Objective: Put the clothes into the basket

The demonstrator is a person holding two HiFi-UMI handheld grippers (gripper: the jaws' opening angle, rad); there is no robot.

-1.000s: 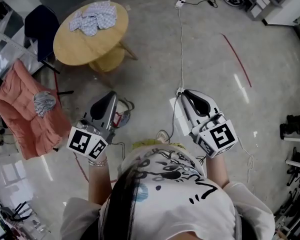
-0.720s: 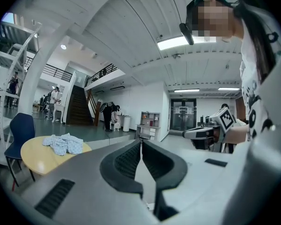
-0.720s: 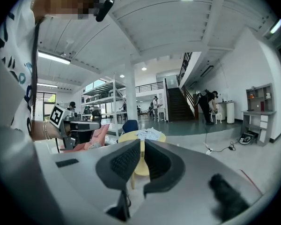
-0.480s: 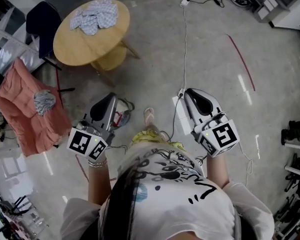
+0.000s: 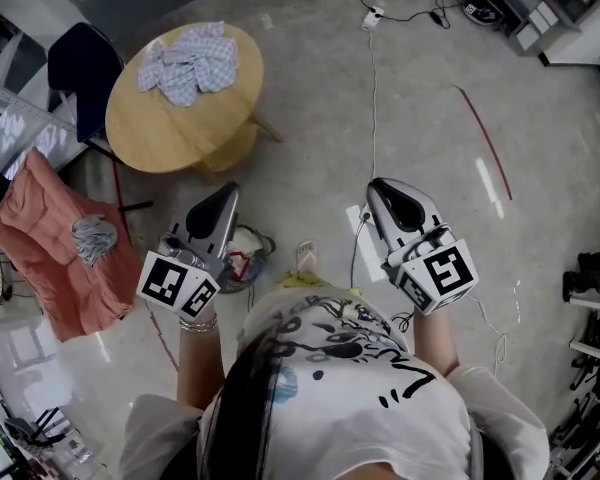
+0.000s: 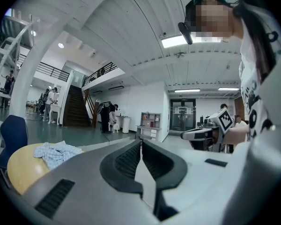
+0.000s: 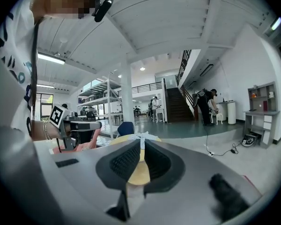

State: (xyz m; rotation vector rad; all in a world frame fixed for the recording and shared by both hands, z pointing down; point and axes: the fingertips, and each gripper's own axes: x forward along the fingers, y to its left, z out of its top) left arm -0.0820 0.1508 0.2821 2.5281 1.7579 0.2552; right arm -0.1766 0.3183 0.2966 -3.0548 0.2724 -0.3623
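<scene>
Left gripper [image 6: 141, 143] jaws together, nothing between them. Past them on the left: round wooden table [image 6: 19, 173] with checked clothes [image 6: 57, 152] heaped on top, blue chair [image 6: 13, 133] just behind it. On the right: right gripper [image 6: 185, 135] (marker cube [image 6: 225, 120] visible), roughly level. Far back: staircase [image 6: 76, 108], shelf unit [image 6: 150, 125], people [image 6: 105, 116] standing.
</scene>
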